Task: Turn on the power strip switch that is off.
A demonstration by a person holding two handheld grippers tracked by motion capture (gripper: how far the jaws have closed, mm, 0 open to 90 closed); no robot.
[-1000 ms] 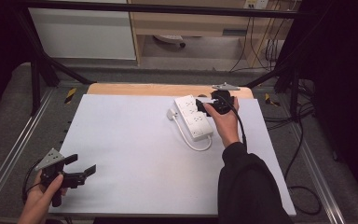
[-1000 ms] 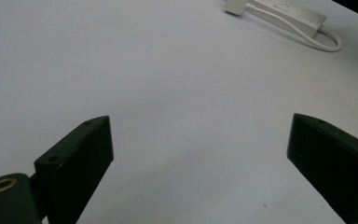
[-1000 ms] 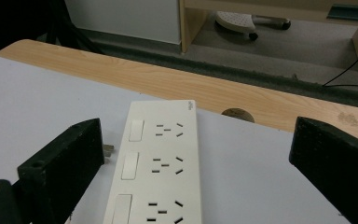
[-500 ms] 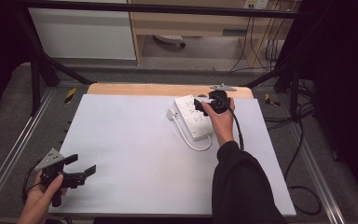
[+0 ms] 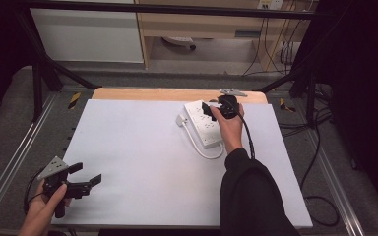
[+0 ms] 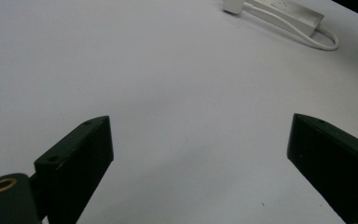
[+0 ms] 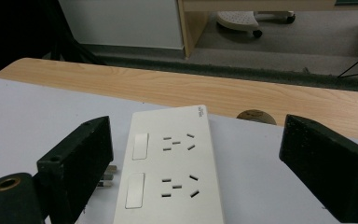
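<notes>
My right tool point(image 5: 207, 111), released and just narrowing, straddles the power strip point(image 5: 204, 123); strip's long axis runs near-far; left tool point(image 5: 87, 174) released, well apart.

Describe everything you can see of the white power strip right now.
The power strip is a flat white plastic block lying face up near the far edge of the white table top. Its face shows socket groups beside rectangular switches. A white cable loops from its near end to a plug lying at its left. The right gripper hovers over it, jaws open astride it, not pressing.
</notes>
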